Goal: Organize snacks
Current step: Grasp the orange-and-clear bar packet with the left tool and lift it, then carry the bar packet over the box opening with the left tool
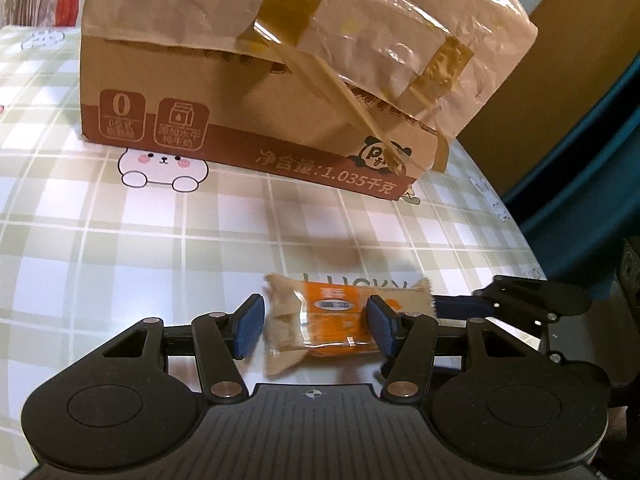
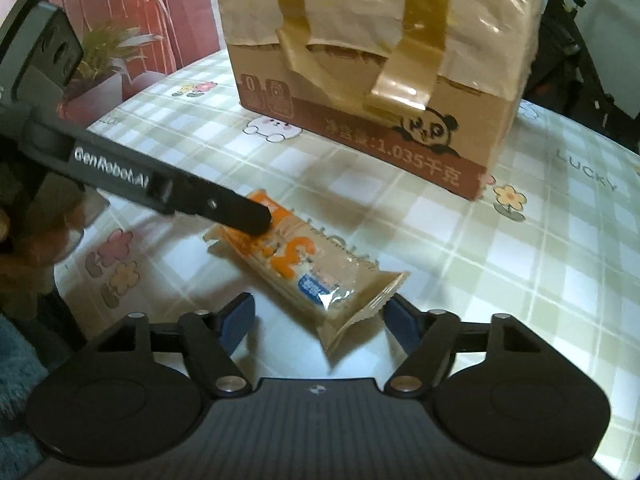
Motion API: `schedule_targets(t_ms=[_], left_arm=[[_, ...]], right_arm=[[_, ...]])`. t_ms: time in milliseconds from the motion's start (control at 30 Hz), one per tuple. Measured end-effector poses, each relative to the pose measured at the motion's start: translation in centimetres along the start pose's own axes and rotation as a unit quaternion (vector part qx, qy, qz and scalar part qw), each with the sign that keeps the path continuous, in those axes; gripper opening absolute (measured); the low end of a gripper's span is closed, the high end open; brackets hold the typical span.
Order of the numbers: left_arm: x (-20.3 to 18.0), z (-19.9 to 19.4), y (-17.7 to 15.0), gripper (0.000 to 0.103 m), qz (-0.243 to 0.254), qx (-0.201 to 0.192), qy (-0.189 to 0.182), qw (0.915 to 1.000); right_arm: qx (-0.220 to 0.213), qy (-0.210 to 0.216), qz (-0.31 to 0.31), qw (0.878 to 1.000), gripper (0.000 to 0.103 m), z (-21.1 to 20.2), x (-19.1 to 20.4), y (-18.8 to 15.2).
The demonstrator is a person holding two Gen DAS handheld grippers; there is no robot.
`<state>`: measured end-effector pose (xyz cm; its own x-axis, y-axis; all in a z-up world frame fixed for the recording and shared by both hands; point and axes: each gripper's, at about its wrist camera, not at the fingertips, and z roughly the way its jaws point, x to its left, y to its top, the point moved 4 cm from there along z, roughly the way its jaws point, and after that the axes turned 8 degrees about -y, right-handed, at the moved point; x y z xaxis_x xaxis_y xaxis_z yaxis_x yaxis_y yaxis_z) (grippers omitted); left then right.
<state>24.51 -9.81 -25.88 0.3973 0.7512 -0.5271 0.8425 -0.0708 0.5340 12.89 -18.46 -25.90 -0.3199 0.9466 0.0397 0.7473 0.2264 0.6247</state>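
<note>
A snack packet, orange and tan with crimped ends, lies flat on the checked tablecloth. My left gripper stands open low over it. Its blue pads straddle the orange middle, and the right pad overlaps the packet's far end. In the right wrist view the same packet lies slantwise, and a left gripper finger rests at its far end. My right gripper is open, with the near crimped end between its pads and untouched. A right gripper finger shows beside the packet.
A taped cardboard carton with a panda print stands behind the packet, also seen from the right wrist as a carton. A potted plant and a red chair stand beyond the table's left edge. Dark frames are at the far right.
</note>
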Motion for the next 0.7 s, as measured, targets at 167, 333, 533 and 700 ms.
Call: schedule_targets(t_ms=[167,333,533,700], left_arm=[[0.4,-0.4,-0.2,0.056,-0.008,-0.007,-0.001,0.9999],[0.2,-1.6,0.5,0.055,0.001,-0.028,0.015,0.9995],[-0.4,-4.9,2.8,0.055,0.013,-0.076,0.025,0.9967],[-1.6,-8.4,4.9,0.055,0.038,-0.125,0.043,0.9905]], right_arm=[[-0.007,-0.001,-0.006,1.000,0.055,0.6,0.1,0.7],[-0.007,0.003,-0.007,1.000,0.053,1.0,0.5,1.2],[-0.031,0.003,-0.015,0.999,0.054,0.1,1.2,3.8],[-0.070,0.004,-0.026,0.997,0.054,-1.8,2.0,7.0]])
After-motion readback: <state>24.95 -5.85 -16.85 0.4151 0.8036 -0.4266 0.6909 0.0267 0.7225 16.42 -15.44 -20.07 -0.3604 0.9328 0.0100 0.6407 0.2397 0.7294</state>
